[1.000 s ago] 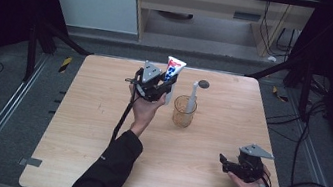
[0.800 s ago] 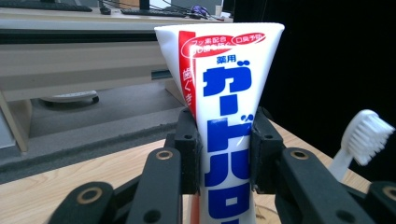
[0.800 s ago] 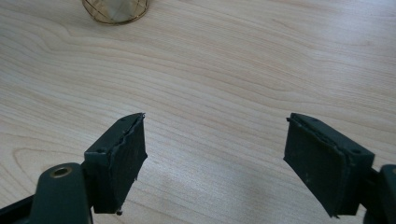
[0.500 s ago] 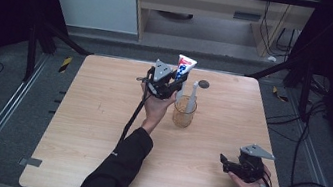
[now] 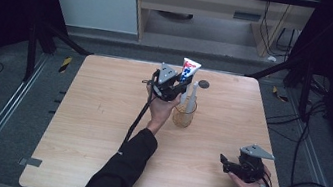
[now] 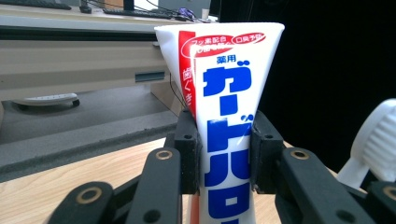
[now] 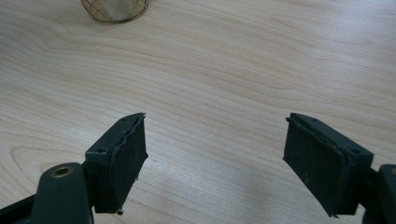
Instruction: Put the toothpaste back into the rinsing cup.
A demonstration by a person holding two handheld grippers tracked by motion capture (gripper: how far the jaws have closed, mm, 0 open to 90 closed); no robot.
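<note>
We have the toothpaste tube [image 6: 229, 135] clamped between the jaws of our left gripper [image 5: 172, 85], standing upright with its crimped end on top, and it has swung across from where it was a second ago: then it hung well to the side of the amber glass cup [image 5: 184, 114], now it sits just beside the cup's rim, on the far side from us. The toothbrush [image 5: 193, 91] already stands in that cup, and its white head [image 6: 376, 142] shows close to the tube in the left gripper view. So we read this as the approach nearly done, with the drop into the cup likely next. Our right gripper [image 5: 230, 164] has not moved: it rests on the bench [image 5: 88, 126] well short of the cup, jaws wide apart and holding nothing.
</note>
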